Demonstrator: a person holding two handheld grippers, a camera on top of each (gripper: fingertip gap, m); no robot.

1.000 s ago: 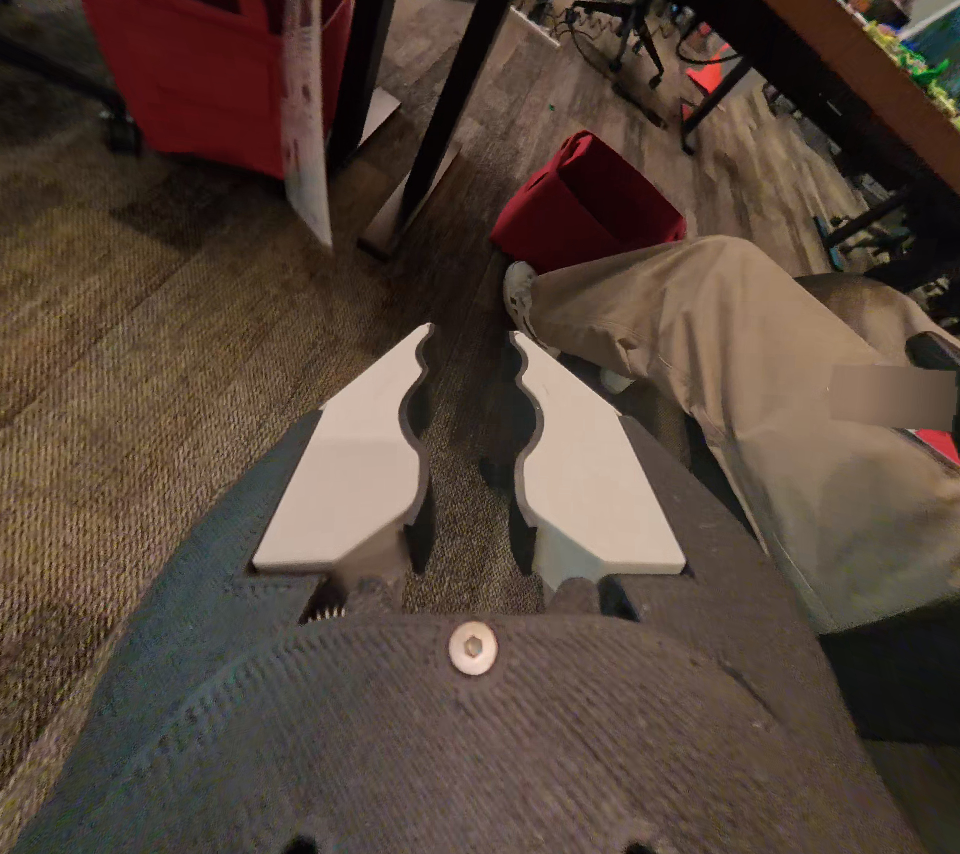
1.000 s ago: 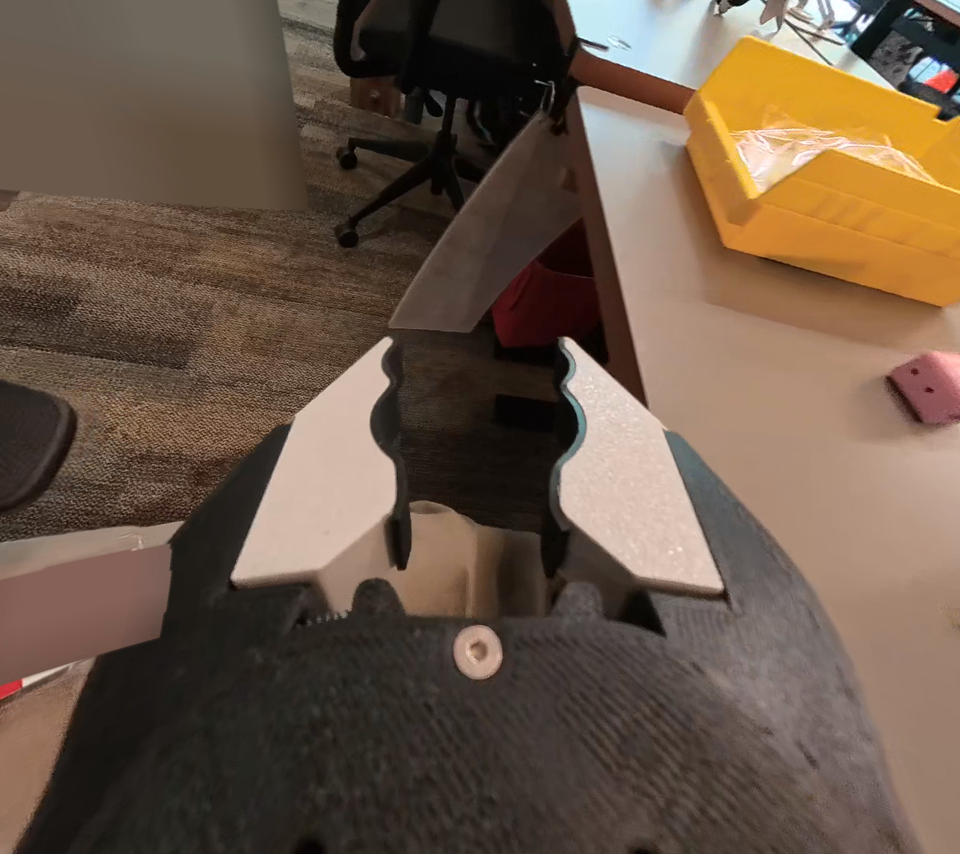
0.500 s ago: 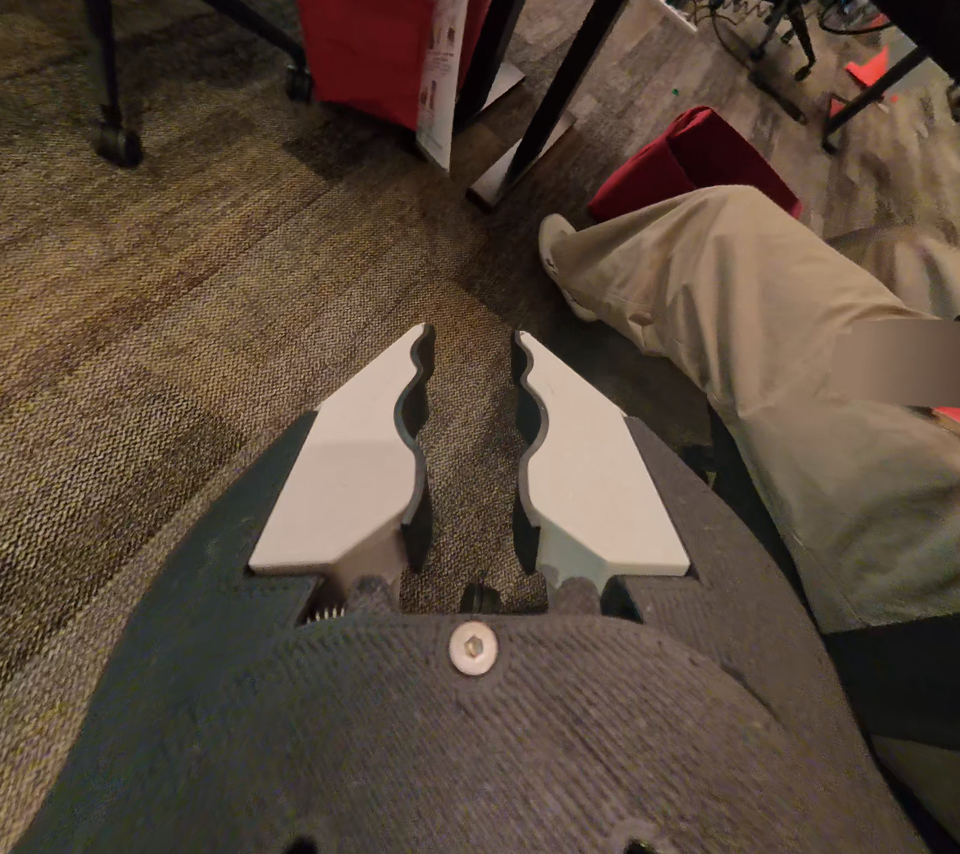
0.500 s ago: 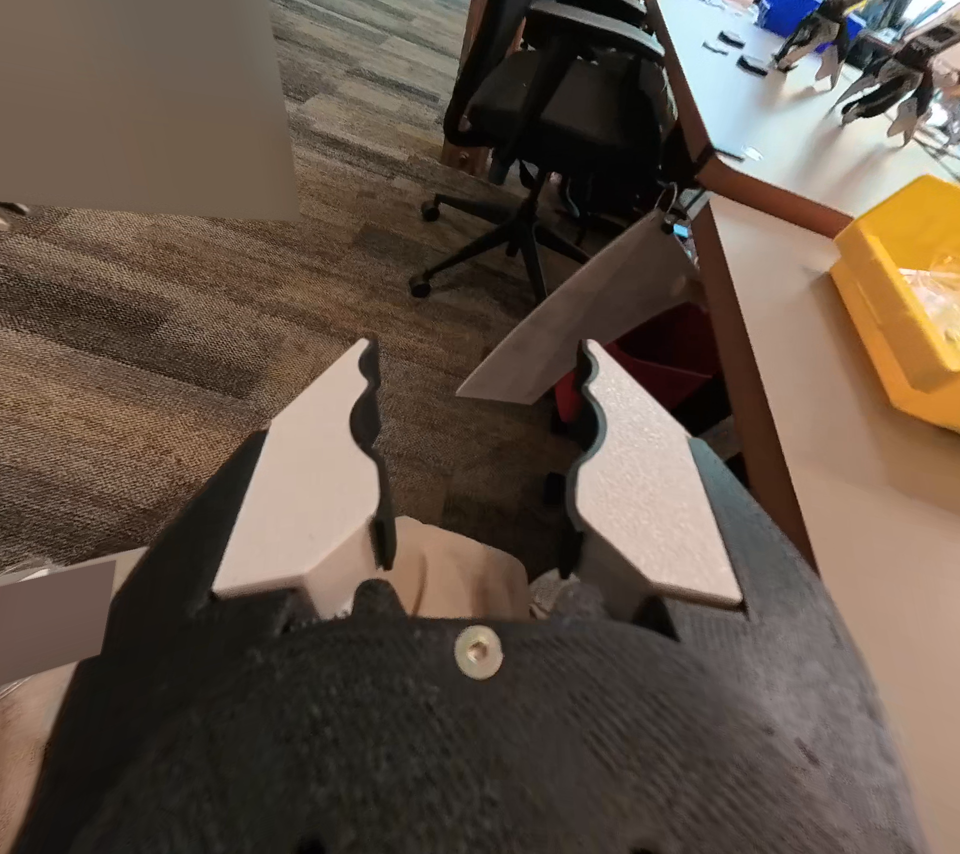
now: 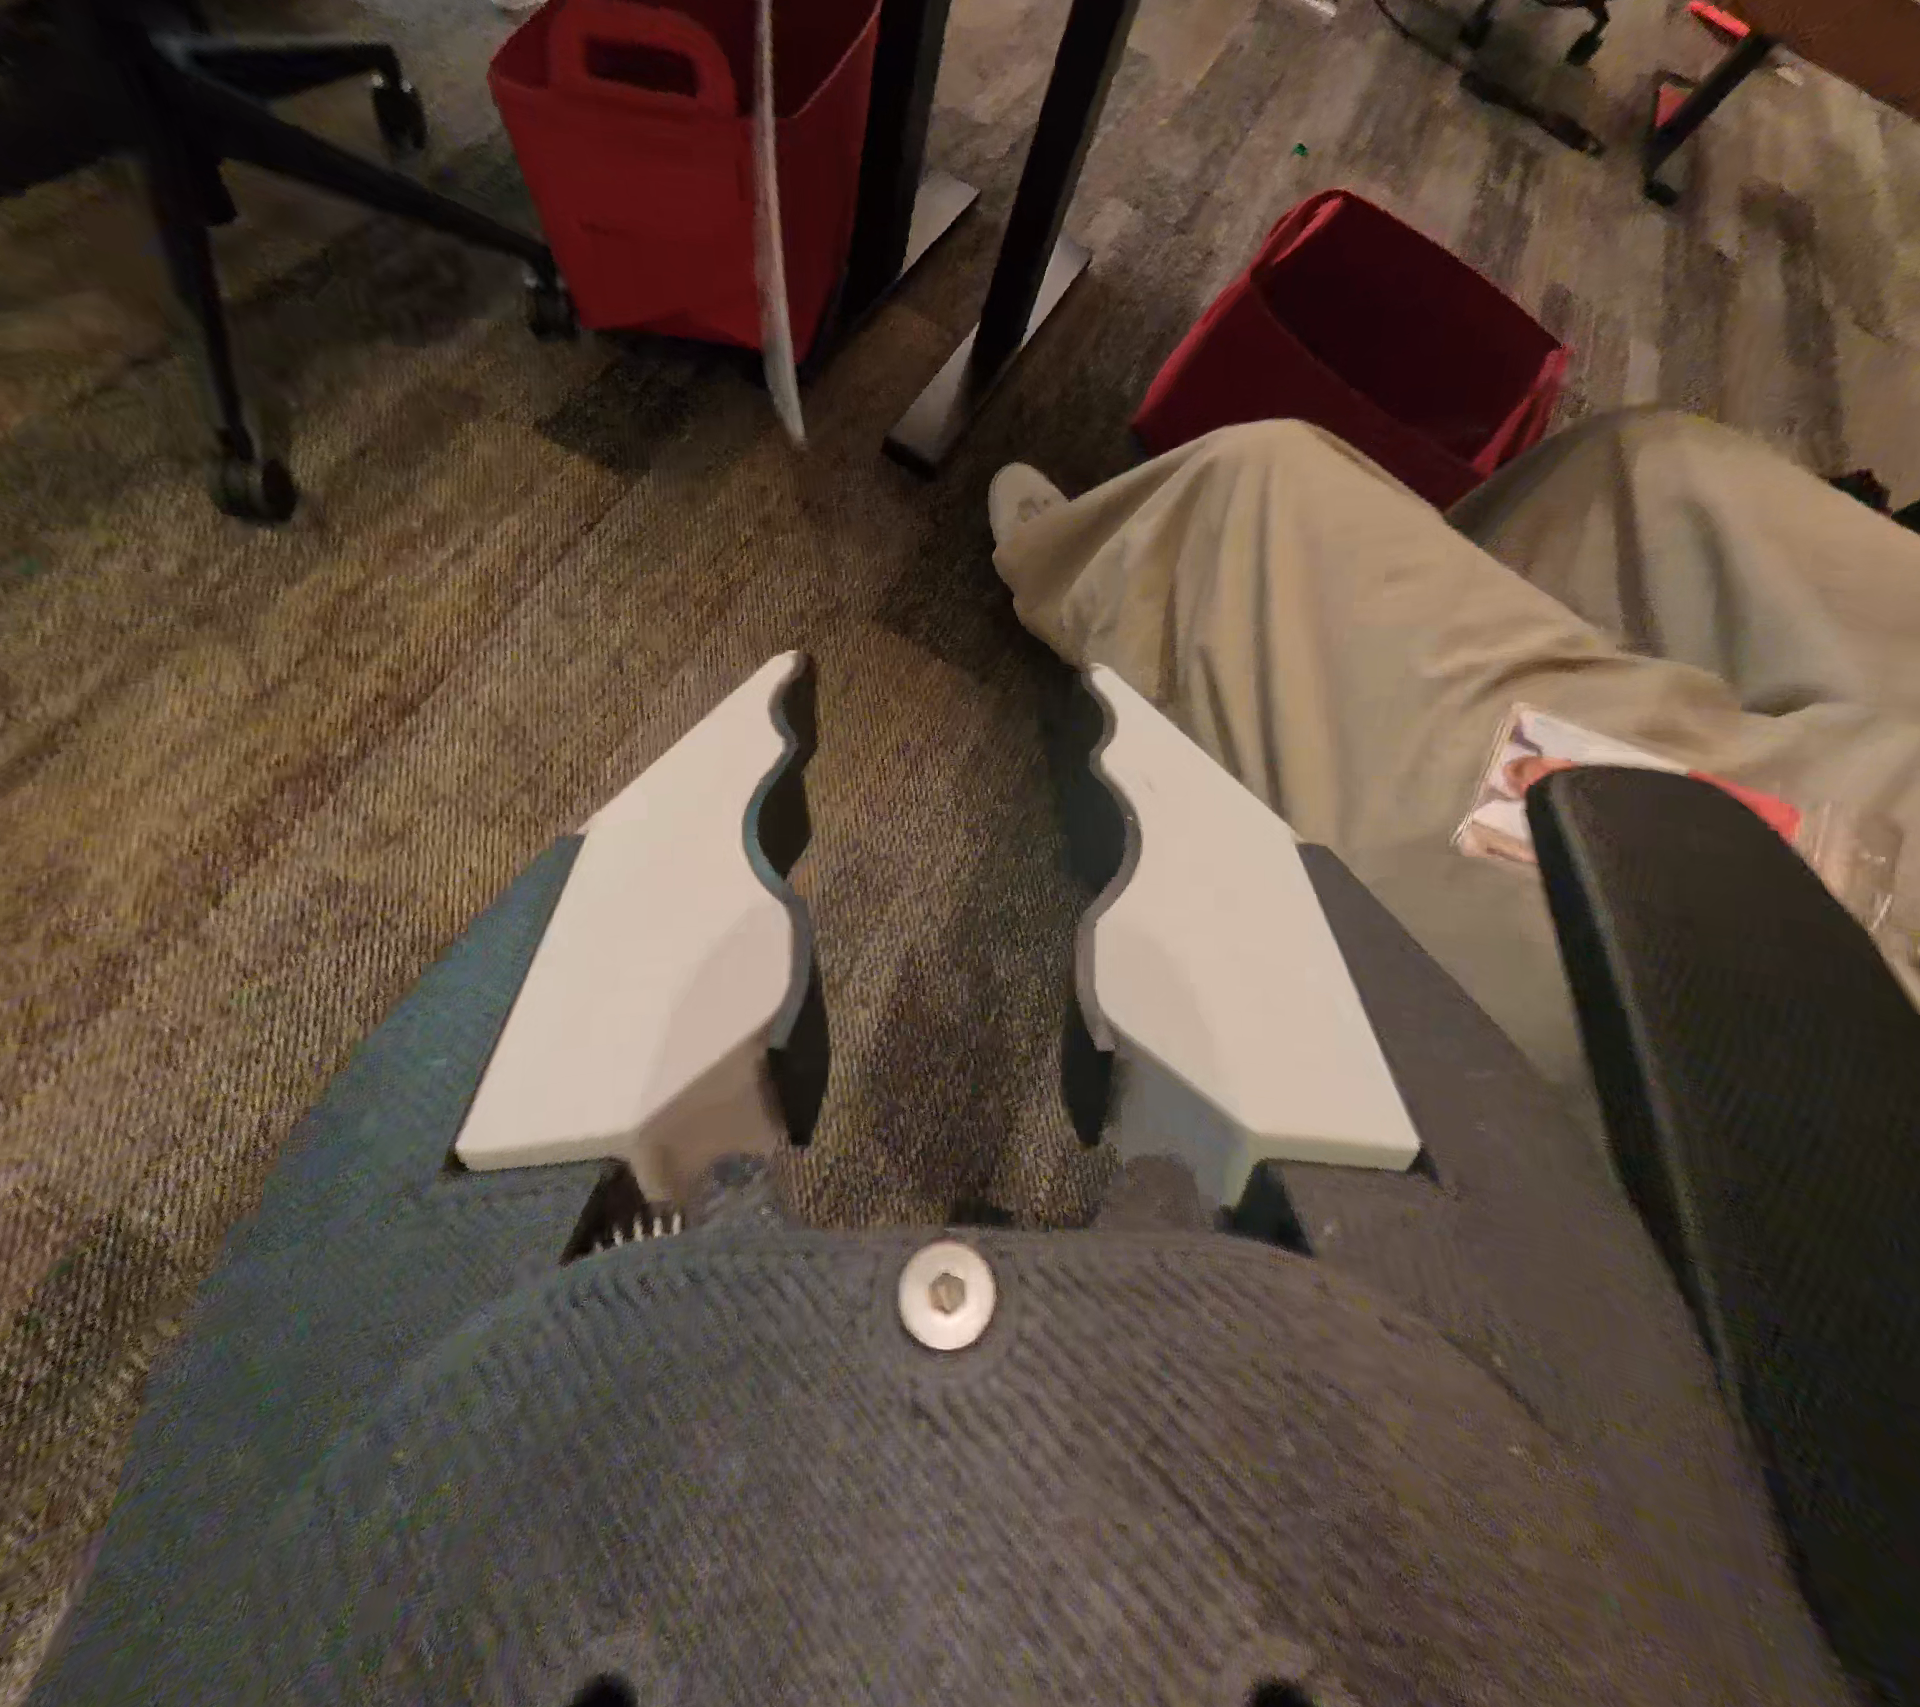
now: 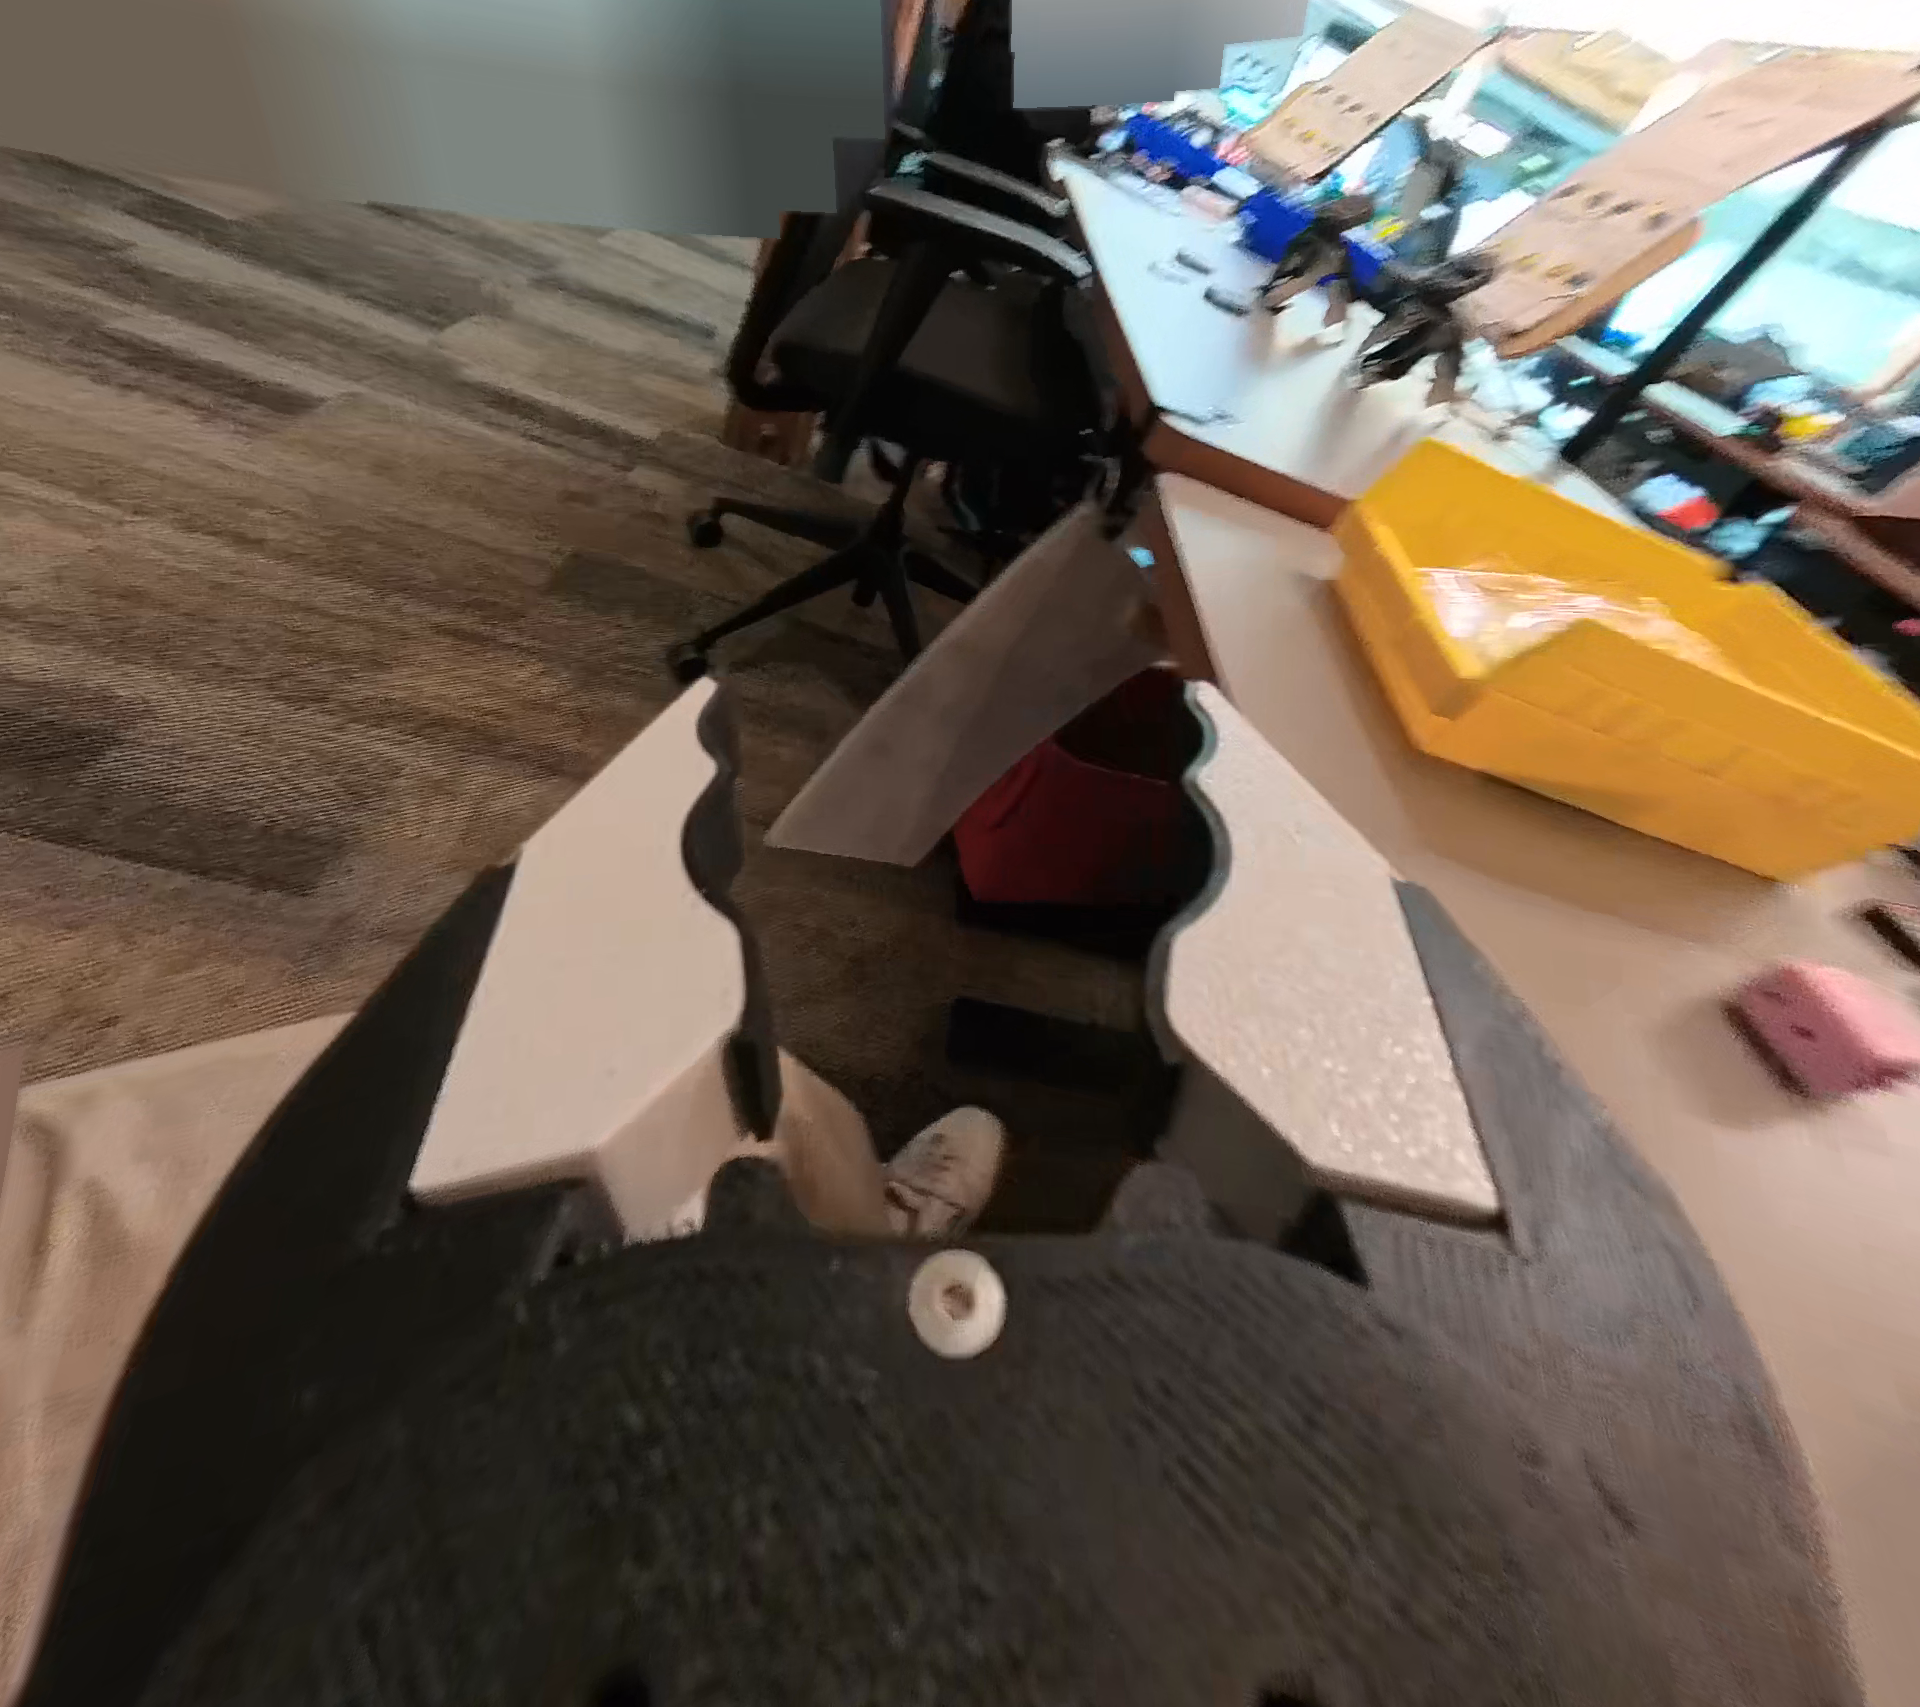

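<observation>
above the carpet, left gripper parted, empty, right gripper wide, empty

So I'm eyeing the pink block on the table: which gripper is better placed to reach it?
Probably the right gripper: open, empty, beside the table, pink block close on its right. The left gripper is open over the carpet, no block in view.

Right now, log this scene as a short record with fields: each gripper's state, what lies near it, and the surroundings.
left gripper: open, empty, above the carpet
near left: person's leg; two red bins
right gripper: open, empty, beside the table
on table: yellow bin; pink block
beyond: black office chair
</observation>
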